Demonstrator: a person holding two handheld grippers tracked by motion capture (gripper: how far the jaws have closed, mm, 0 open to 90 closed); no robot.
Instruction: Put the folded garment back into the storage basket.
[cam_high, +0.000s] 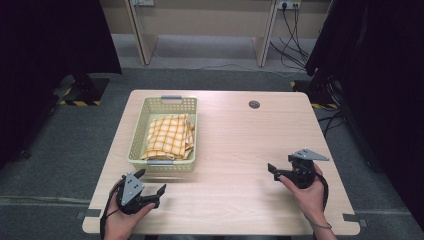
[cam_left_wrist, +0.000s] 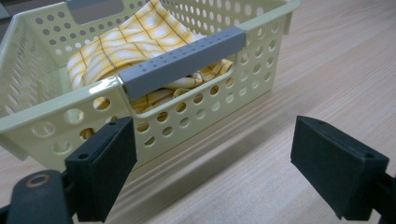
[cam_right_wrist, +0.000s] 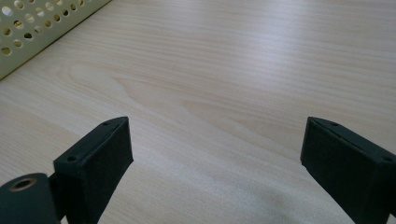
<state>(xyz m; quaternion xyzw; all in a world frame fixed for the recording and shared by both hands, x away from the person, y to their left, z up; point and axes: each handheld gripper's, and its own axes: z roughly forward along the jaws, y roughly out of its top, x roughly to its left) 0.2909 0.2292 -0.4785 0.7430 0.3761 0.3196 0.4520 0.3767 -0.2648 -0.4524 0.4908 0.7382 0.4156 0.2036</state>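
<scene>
Basket (cam_high: 137, 131) sat on the left half of the desk (cam_high: 235, 150), pale yellow, perforated walls, grey handles at near and far ends. Folded yellow checked cloth (cam_high: 170, 136) lay inside it, filling most of the floor. No brand, label or readable writing on basket, cloth or desk. Left gripper (cam_high: 150, 183) hovered just in front of the basket's near end, fingers (cam_left_wrist: 105, 163) wide apart, holding nothing; near handle (cam_left_wrist: 182, 60) sat straight ahead in the left gripper view. Right gripper (cam_high: 274, 171) was well apart over bare desk on the right, fingers (cam_right_wrist: 98, 163) also wide apart, holding nothing.
</scene>
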